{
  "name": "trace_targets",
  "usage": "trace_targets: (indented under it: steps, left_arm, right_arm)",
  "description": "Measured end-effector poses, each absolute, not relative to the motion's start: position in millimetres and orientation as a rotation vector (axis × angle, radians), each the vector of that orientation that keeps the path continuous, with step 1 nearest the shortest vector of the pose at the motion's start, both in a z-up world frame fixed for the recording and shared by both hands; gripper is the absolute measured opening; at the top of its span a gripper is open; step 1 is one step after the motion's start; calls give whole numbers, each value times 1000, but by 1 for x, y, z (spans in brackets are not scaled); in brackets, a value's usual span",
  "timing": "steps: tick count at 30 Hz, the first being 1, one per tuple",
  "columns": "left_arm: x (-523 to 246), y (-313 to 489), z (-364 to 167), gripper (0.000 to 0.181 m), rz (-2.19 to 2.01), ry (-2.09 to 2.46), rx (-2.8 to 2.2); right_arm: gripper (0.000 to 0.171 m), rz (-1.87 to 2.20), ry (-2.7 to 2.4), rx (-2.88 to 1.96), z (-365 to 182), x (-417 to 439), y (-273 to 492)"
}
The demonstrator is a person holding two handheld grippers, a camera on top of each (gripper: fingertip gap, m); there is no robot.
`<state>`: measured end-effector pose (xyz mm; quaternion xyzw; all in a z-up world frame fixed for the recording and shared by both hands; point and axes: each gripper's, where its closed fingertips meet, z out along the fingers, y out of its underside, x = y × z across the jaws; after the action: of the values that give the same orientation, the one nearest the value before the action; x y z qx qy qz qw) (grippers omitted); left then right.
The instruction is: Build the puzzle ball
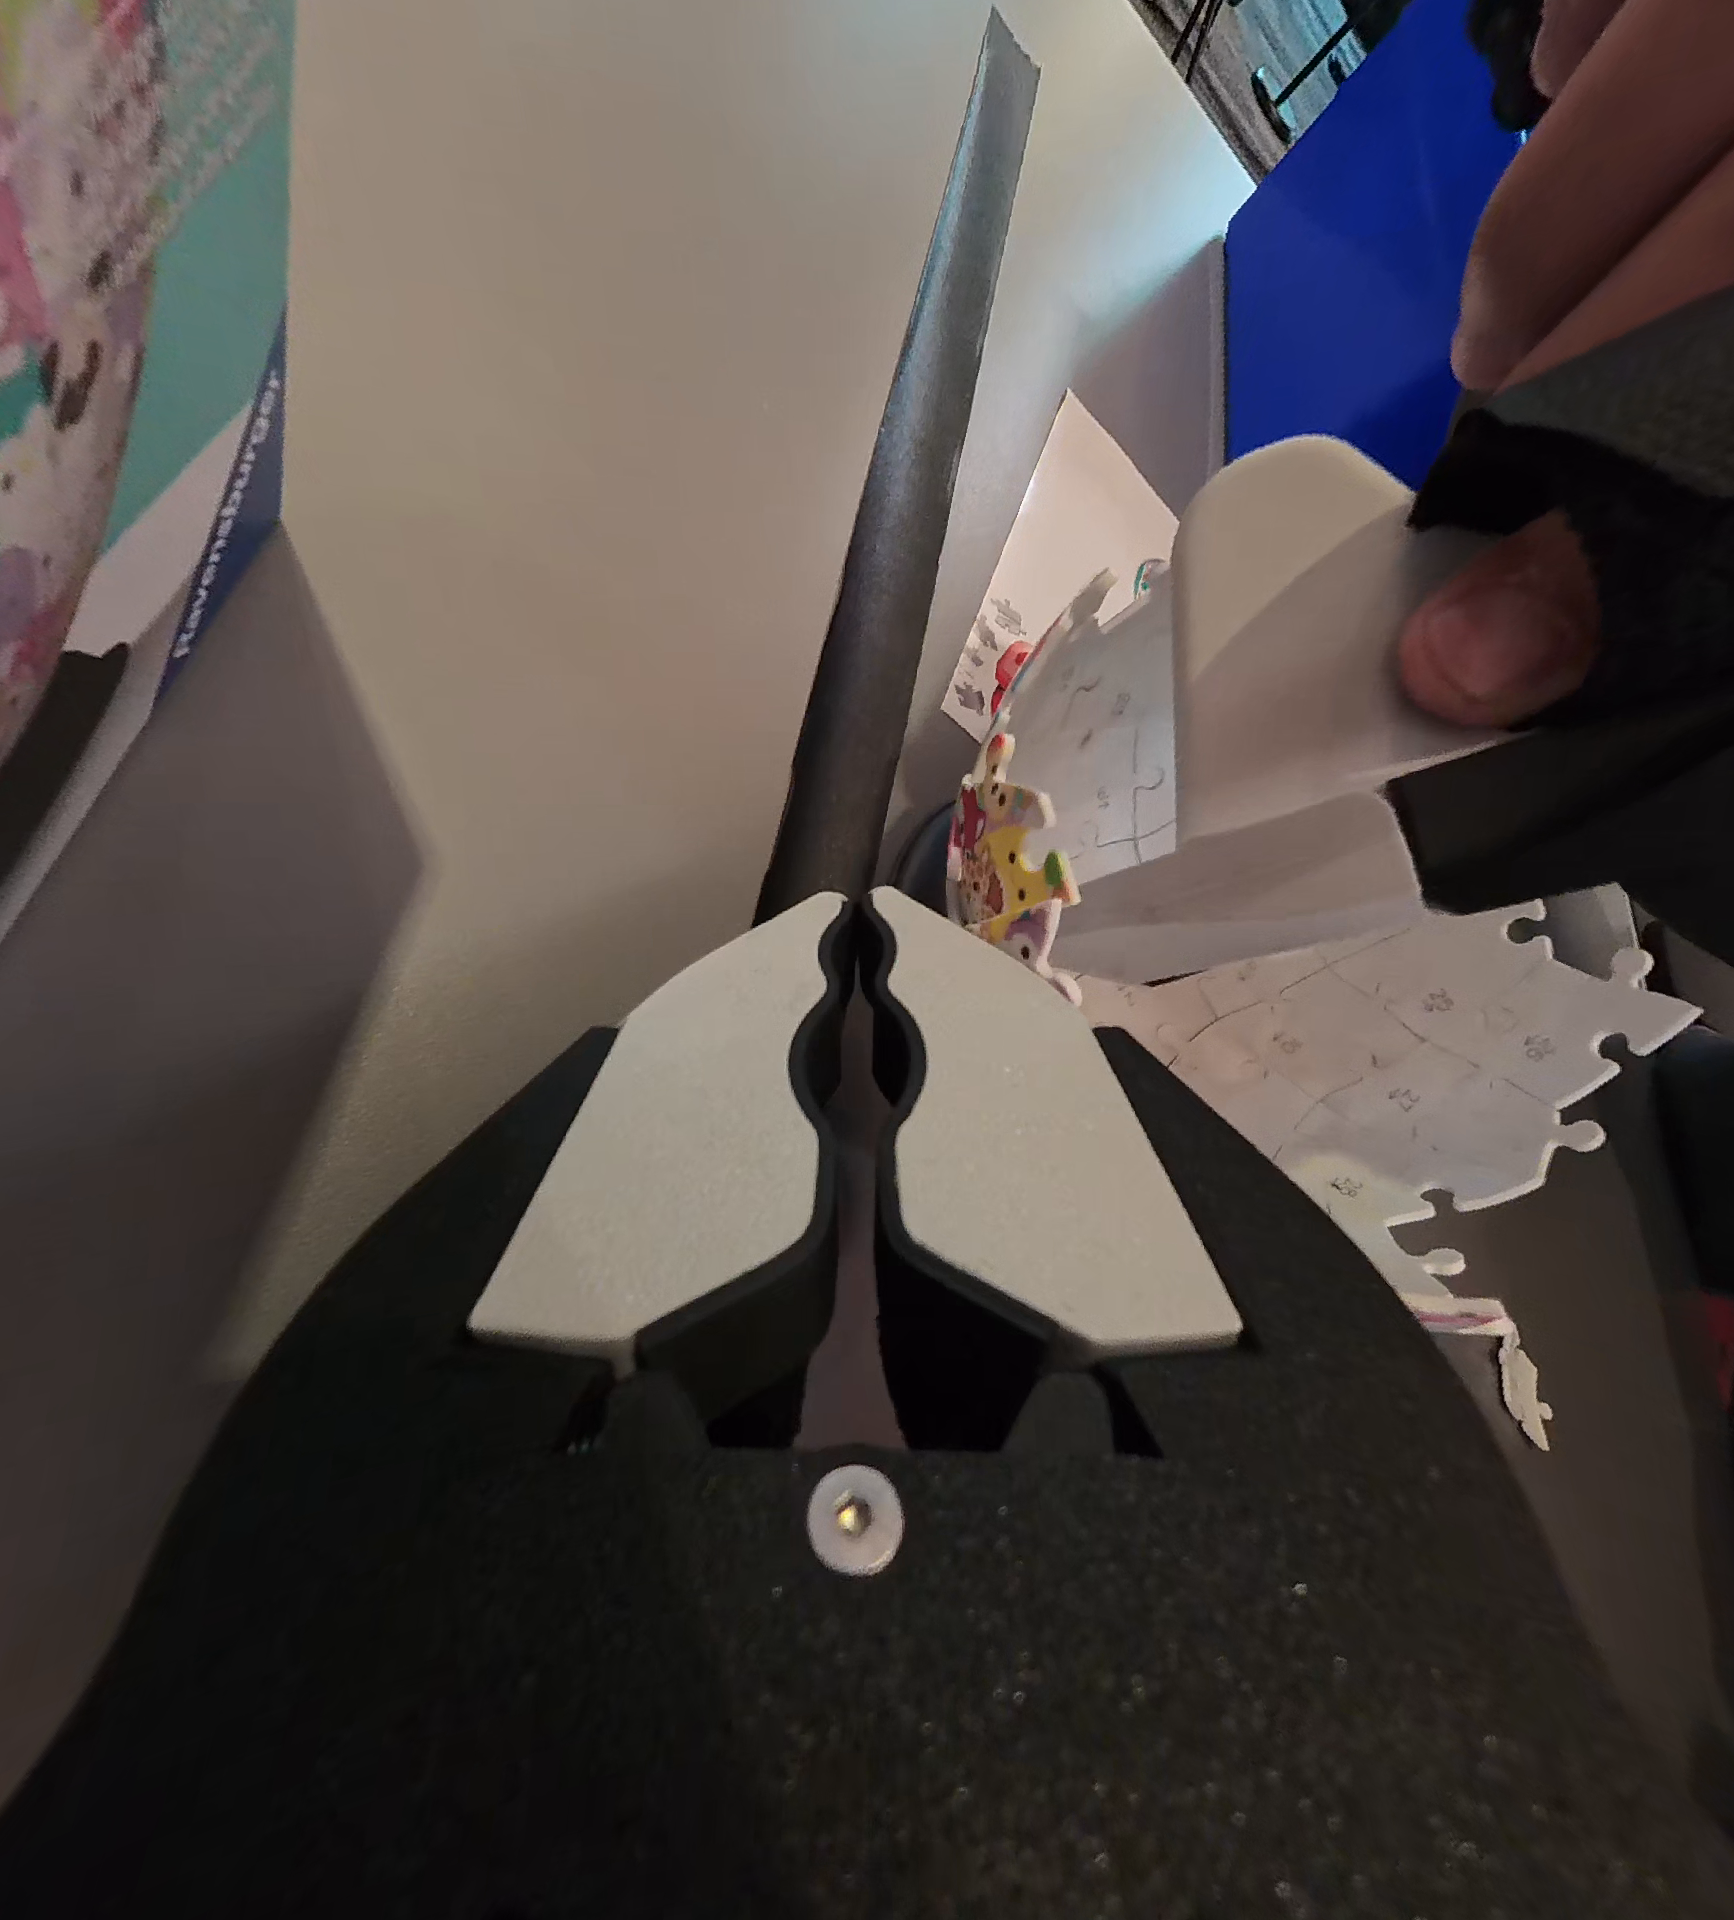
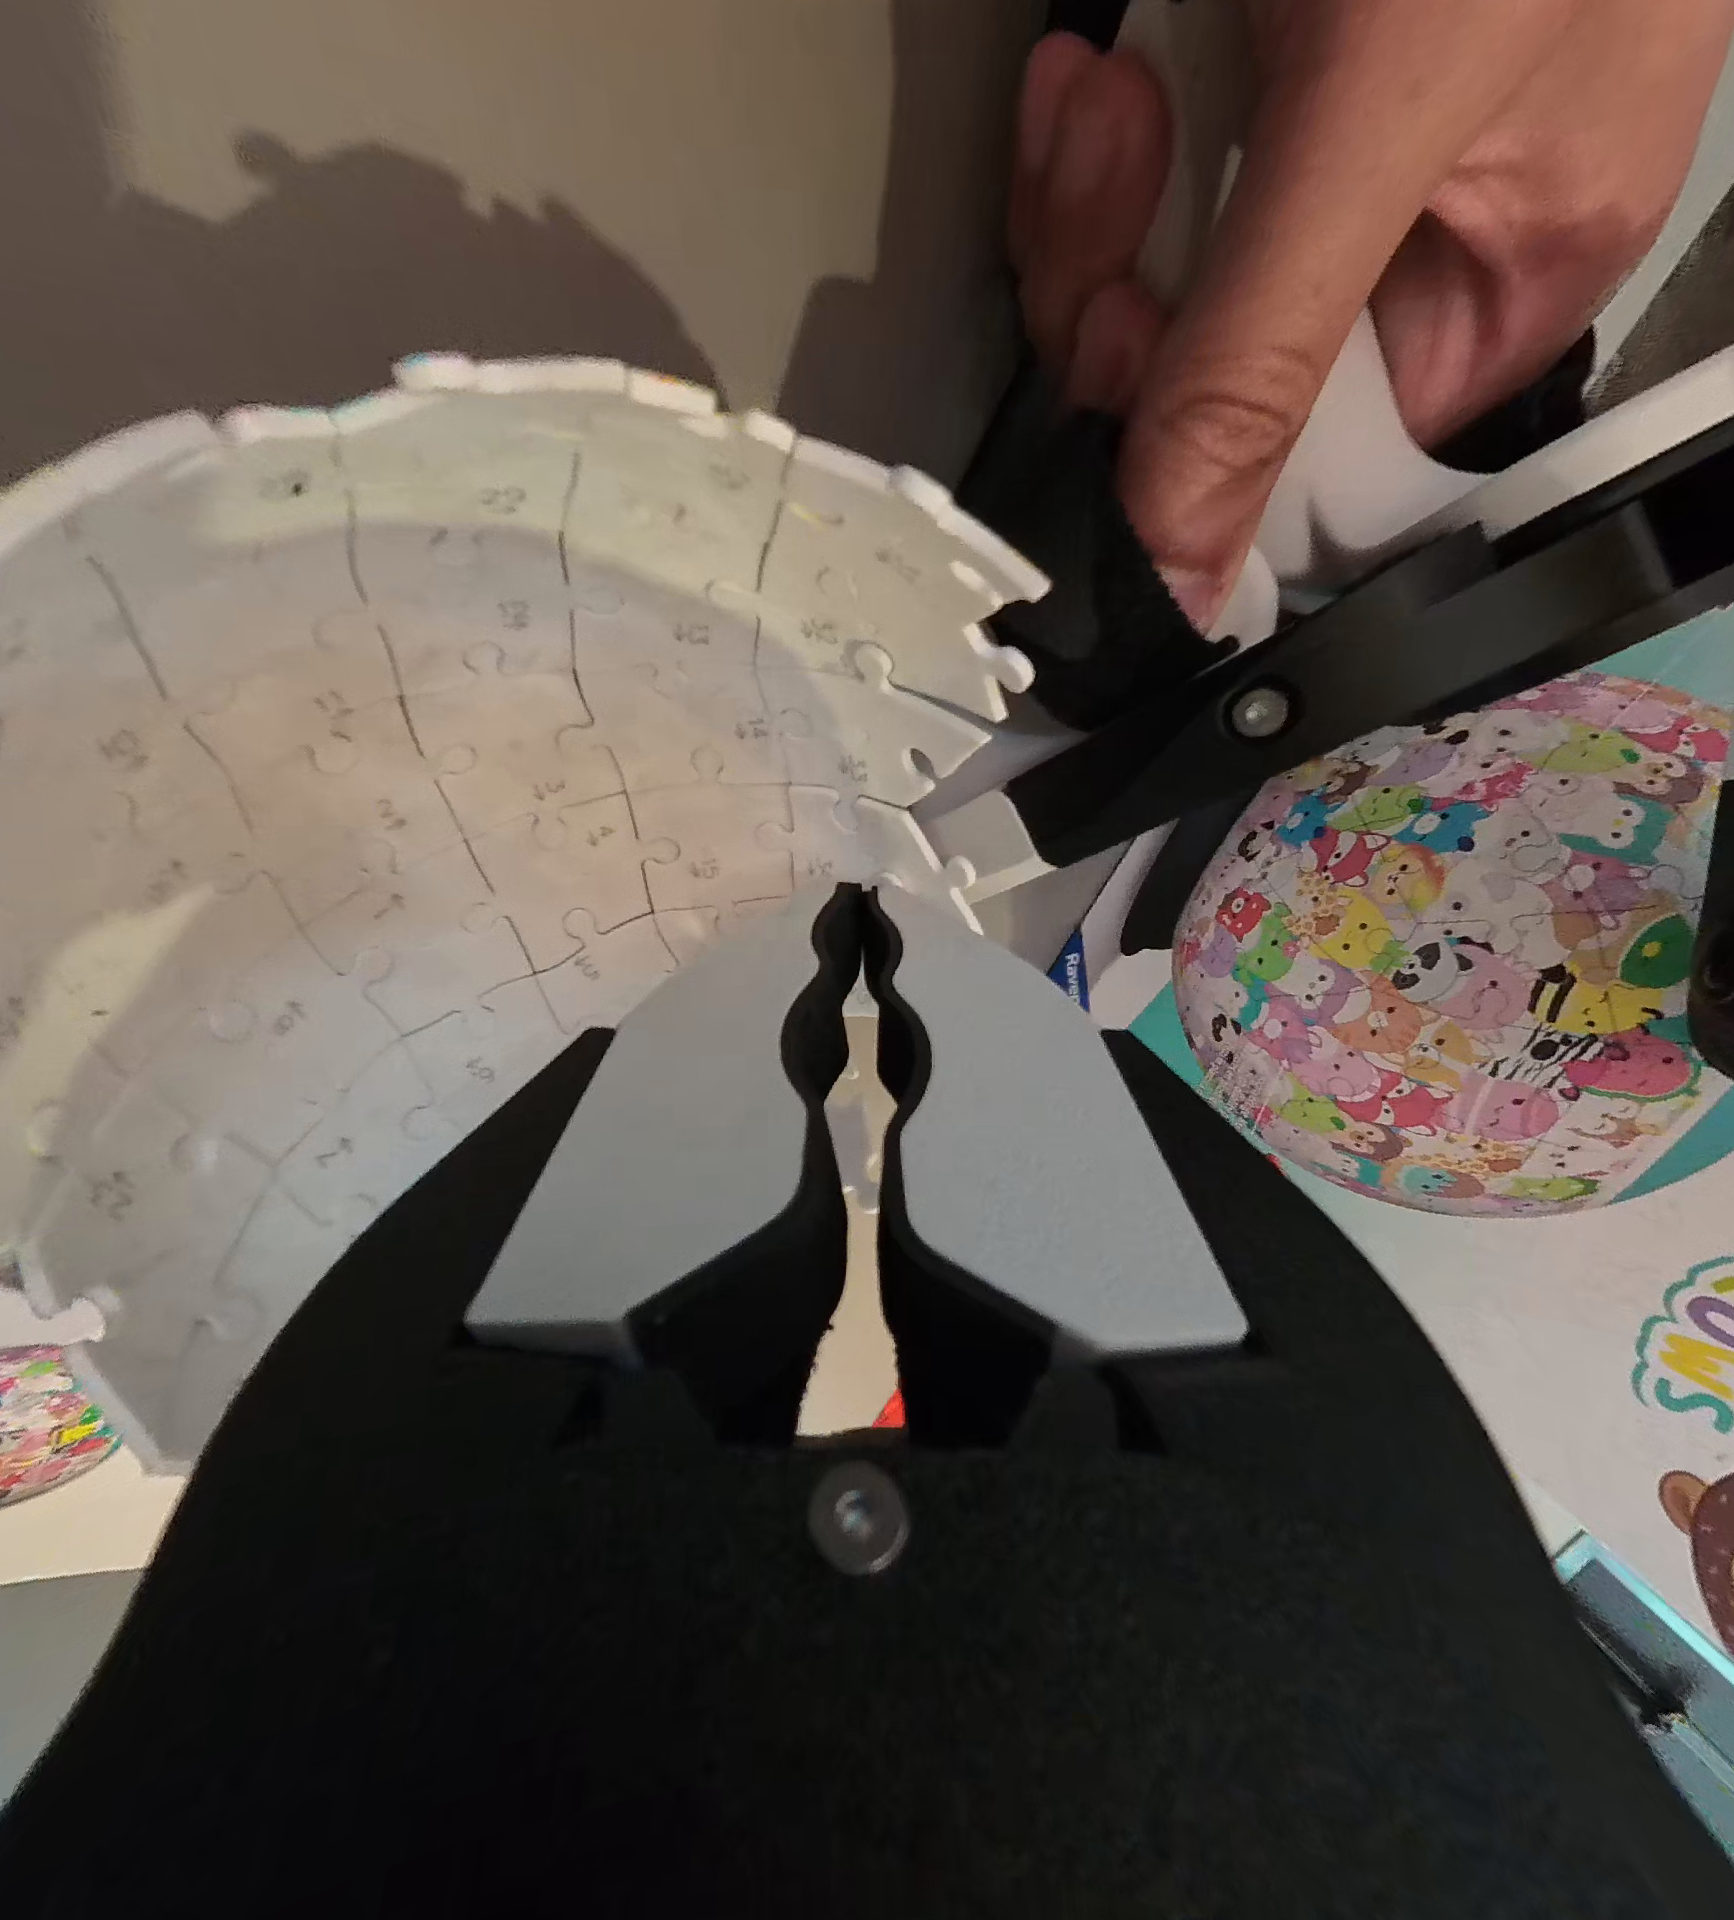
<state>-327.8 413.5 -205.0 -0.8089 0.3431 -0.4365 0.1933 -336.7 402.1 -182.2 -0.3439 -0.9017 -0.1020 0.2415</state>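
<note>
Right gripper [image 2: 860, 904] jaws closed, gripping puzzle shell [image 2: 406, 790] rim. Left gripper [image 1: 858, 914] closed, seemingly empty. I'd keep the shell steady and press tabs squarely.

Partly built puzzle ball shell [image 2: 406, 790] is the landmark, its hollow inner side facing the right wrist camera. The right gripper [image 2: 859, 899] sits at the shell's lower right rim. The left gripper [image 2: 956, 790] touches the rim just right of it. The puzzle box [image 2: 1528, 1299] lies right of the shell, behind both grippers.
</note>
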Motion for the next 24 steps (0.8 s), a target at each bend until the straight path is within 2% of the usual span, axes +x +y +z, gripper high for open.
trace_targets:
  steps: [7,12,14,16,24]
  left_arm:
    - [-328,414,-206,0,-1197,968,-2272]
    - [-312,393,-199,0,-1304,1092,-2203]
    - [-307,397,-206,0,-1205,1112,-2232]
    - [-313,402,-204,0,-1197,1061,-2232]
    - [-325,406,-203,0,-1194,1017,-2237]
  right_arm:
    - [0,-266,-2466,-998,-183,-335,403]
    - [0,-434,-2403,-959,-182,-332,427]
    - [0,-401,-2420,-976,-180,-328,423]
    - [0,-246,-2386,-999,-165,-330,411]
    - [0,-148,-2245,-1054,-95,-320,398]
